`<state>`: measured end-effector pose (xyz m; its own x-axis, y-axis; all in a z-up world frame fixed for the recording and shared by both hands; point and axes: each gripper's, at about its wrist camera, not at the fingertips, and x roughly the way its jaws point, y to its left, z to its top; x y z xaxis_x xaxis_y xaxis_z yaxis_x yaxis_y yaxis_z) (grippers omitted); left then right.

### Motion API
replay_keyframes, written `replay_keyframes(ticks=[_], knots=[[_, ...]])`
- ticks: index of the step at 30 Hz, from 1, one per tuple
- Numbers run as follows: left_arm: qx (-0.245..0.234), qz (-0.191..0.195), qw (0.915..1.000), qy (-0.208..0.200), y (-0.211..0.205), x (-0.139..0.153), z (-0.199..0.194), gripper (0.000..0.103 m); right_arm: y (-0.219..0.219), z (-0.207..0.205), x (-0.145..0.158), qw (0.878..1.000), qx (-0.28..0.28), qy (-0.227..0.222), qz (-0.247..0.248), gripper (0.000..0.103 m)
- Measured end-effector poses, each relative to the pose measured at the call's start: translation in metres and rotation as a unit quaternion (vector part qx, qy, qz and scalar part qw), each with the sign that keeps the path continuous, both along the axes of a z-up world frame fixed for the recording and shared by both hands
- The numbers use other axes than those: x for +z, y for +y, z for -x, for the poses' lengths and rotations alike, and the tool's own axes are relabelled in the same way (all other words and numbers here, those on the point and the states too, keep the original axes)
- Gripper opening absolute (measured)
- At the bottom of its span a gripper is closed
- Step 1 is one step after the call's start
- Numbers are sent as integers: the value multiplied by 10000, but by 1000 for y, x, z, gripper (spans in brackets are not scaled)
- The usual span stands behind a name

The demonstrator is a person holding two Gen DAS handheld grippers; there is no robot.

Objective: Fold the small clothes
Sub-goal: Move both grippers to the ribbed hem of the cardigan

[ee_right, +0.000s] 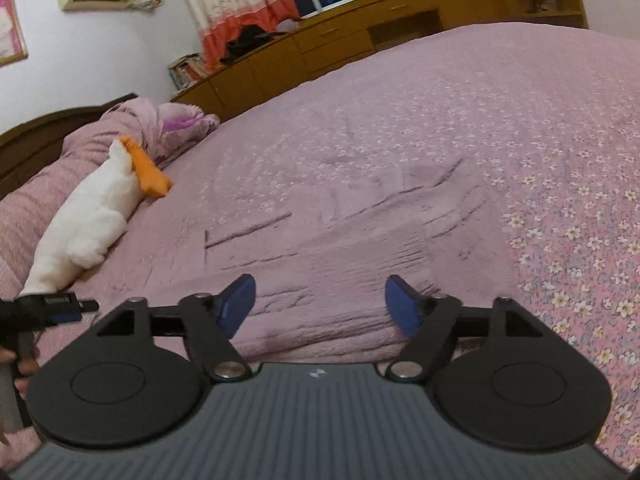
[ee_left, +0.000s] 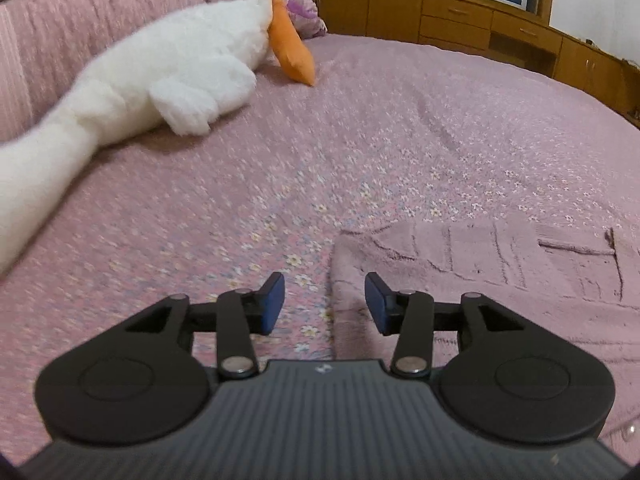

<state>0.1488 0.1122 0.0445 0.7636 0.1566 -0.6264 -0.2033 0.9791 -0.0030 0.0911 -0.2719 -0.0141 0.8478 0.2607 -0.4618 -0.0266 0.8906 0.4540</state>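
Pink knit cloth, a small top [ee_right: 360, 248], lies flat on the flowery bed cover [ee_left: 280, 184], folded into a neat block with a sharp fold line across it. It sits right in front of both tools. The left gripper [ee_left: 325, 304] is let go, its blue pads apart over the top's left edge with nothing between them. The right gripper [ee_right: 320, 305] is let go too, spread wide above the near part of the top, holding nothing.

I think the next fold needs both tools to pinch one edge at two spots, far apart, so the cloth lifts even. Take only the top layers, lift low, and lay the edge straight onto the other side.

Room is good. The bed is bare past the top and to its right. The white toy goose [ee_left: 160, 68] lies well apart on the left, and the wood cabinets [ee_right: 340, 44] stand far behind
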Motion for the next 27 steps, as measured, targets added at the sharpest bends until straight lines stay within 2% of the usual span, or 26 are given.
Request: replay_keyframes(ticks=[3, 9, 13, 19, 27], knots=[[34, -77, 10000, -47, 2, 14, 20, 49, 3, 6, 3, 9997, 220, -16, -37, 82], [-199, -431, 9987, 188, -2, 33, 72, 49, 4, 29, 21, 9990, 326, -286, -44, 89], [-371, -284, 9987, 220, -3, 43, 107, 49, 0, 48, 34, 9974, 501, -339, -400, 89], [-632, -305, 9974, 181, -19, 49, 140, 55, 1, 88, 48, 9965, 566, -332, -521, 90], [-1108, -505, 9920, 331, -44, 44, 163, 55, 0, 150, 65, 9973, 696, -242, -6, 90]])
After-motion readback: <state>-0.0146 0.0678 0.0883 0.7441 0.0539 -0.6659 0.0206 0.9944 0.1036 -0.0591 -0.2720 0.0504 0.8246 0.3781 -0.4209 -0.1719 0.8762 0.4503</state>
